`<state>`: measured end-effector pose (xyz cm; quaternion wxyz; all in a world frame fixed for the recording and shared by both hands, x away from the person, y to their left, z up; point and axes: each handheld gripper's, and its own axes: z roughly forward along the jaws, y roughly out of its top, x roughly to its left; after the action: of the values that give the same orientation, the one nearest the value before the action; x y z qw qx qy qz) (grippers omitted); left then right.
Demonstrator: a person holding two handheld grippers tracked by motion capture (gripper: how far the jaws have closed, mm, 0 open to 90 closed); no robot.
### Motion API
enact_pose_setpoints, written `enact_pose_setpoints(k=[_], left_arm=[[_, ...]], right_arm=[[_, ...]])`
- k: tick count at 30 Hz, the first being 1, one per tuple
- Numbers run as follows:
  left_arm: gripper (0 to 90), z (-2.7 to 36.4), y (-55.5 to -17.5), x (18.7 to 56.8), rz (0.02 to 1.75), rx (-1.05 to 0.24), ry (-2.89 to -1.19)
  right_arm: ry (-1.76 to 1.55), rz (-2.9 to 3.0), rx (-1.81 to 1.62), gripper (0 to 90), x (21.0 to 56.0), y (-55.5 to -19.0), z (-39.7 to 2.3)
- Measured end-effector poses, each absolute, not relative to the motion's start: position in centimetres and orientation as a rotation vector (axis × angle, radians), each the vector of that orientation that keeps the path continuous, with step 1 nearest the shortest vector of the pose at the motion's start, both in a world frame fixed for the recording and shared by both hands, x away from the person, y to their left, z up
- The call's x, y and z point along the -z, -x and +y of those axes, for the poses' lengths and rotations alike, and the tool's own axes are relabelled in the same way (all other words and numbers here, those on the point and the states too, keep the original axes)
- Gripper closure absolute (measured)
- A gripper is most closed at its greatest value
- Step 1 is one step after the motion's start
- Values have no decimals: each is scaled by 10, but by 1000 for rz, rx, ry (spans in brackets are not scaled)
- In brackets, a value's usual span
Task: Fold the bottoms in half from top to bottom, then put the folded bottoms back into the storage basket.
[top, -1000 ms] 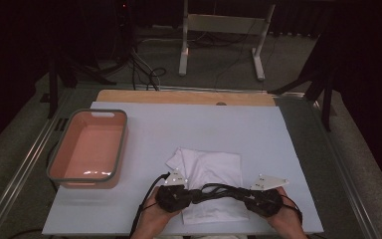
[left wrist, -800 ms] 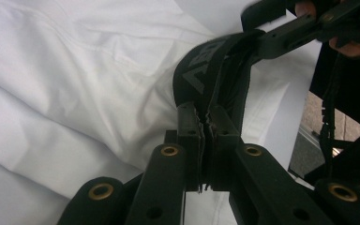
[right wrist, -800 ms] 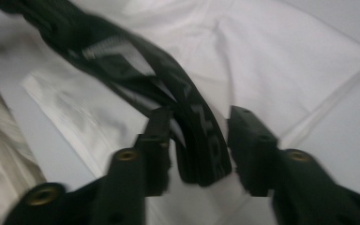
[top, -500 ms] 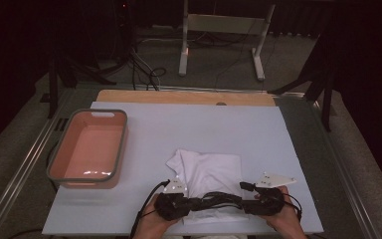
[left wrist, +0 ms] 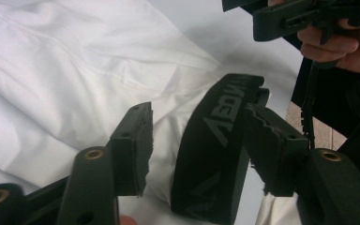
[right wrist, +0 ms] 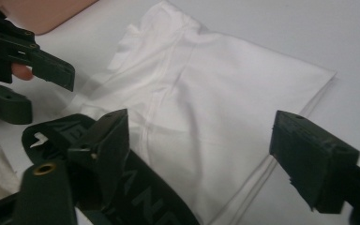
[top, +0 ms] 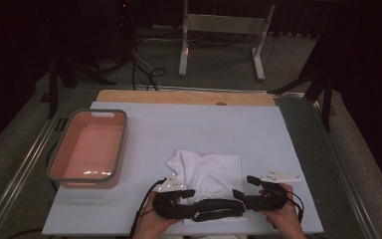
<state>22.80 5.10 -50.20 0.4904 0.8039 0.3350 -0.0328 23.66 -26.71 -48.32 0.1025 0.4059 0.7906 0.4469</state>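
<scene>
White folded undergarment with black elastic waistband, right of pink bin: soft, light, limp. Best gripped at waistband. Left gripper, right gripper: jaws just opened, apart, gripping nothing.

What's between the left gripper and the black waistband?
Nothing visible. The waistband lies in the gap of the left gripper, whose jaws have just been opening and stand clear of it on both sides. It rests on the white garment.
</scene>
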Motion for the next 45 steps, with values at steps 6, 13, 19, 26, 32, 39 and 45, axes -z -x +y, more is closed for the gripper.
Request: enact_pose_setpoints(k=[6,13,19,26,32,39,45], left_arm=[[214,54,-230,497,843,-7,-1954],[91,54,-237,489,865,-89,-1939],[0,52,-245,476,827,-205,-1957],[0,56,-256,470,821,-235,-1936],[0,62,-272,465,840,-289,-1916],[0,63,-286,468,858,-324,-1914],[0,63,-298,467,885,-348,-1923]], right_arm=[[-1227,2266,-1326,162,485,-241,-267],[-1205,2241,-1301,140,486,-239,-265],[-1194,2245,-1289,137,487,-238,-263],[-1188,2240,-1281,135,488,-237,-264],[-1188,2248,-1279,134,491,-237,-263],[-1182,2258,-1273,133,493,-237,-259],[-1177,2268,-1257,133,496,-236,-258]])
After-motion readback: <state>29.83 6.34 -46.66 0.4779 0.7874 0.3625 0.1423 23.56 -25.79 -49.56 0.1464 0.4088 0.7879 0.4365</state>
